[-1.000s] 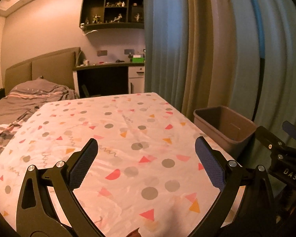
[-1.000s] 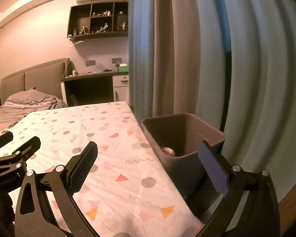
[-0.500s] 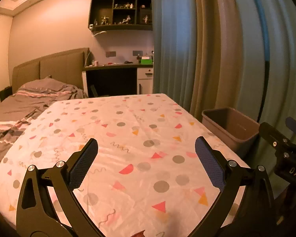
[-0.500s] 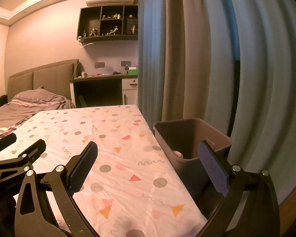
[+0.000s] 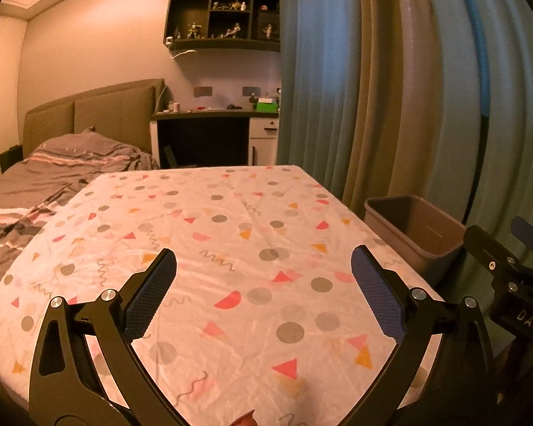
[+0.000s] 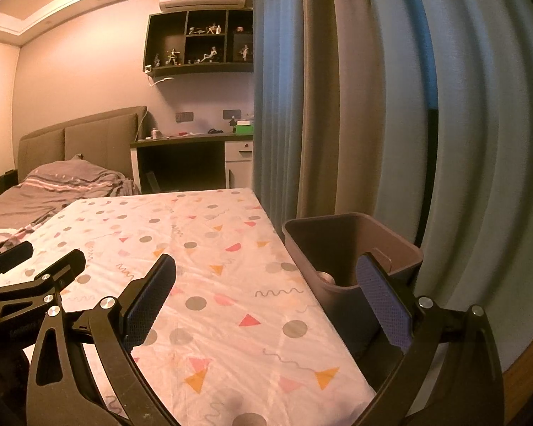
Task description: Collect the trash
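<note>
Both grippers spread wide, nothing between the pads. Left gripper [image 5: 263, 284] held over the table [image 5: 231, 213] with its patterned cloth of dots, triangles and squiggles. Right gripper [image 6: 266, 291] straddling the table's right edge, left finger over the cloth, right finger in front of the bin wall.

Grey bin [image 6: 337, 241] standing off the table's right side, just beside the edge, against the curtains [image 6: 373, 106]. Only a sliver of its contents on show: something small, pale and round [image 6: 326, 277] low inside, half hidden by the near rim. Can't tell what it is. From the left wrist view, just the bin's [image 5: 414, 230] bare inner walls visible, bottom out of sight.

Tiny reddish scrap [image 5: 244, 420] poking in at the bottom edge of the left view, cut off, too little to identify.

Other gripper creeping into each frame edge, mostly cropped. Bed [image 5: 71, 163], desk [image 5: 209, 117] and shelf of little figures [image 5: 224, 17] at the back, too small for details.
</note>
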A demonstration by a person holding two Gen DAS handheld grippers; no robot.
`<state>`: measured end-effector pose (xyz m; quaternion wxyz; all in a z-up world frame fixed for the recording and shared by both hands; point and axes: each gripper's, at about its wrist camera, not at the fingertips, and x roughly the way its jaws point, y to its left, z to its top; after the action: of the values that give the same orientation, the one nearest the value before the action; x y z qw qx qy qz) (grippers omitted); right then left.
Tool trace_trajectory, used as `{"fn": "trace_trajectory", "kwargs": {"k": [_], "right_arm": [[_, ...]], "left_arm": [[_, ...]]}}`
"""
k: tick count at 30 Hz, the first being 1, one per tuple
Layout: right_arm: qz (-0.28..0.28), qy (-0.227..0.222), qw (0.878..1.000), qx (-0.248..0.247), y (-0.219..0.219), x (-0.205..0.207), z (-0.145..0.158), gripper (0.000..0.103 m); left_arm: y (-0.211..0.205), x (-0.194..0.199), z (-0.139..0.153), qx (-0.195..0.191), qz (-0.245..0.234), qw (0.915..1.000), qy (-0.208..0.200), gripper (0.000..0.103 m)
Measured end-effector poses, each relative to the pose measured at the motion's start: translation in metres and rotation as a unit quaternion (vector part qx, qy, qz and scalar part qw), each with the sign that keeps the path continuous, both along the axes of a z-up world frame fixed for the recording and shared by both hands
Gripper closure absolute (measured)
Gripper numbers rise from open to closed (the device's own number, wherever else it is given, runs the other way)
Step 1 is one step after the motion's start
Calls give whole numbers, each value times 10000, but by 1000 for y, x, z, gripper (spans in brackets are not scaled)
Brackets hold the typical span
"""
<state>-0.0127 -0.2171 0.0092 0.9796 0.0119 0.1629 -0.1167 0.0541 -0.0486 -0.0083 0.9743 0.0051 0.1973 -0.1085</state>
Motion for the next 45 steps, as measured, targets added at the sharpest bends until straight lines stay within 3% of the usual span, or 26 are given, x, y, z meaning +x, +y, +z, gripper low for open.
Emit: {"fn": "trace_trajectory", "kwargs": {"k": [45], "right_arm": [[16, -15, 10000, 6, 2, 1, 0, 6]], "left_arm": [[-3, -3, 2, 11, -20, 10000, -26, 6]]}}
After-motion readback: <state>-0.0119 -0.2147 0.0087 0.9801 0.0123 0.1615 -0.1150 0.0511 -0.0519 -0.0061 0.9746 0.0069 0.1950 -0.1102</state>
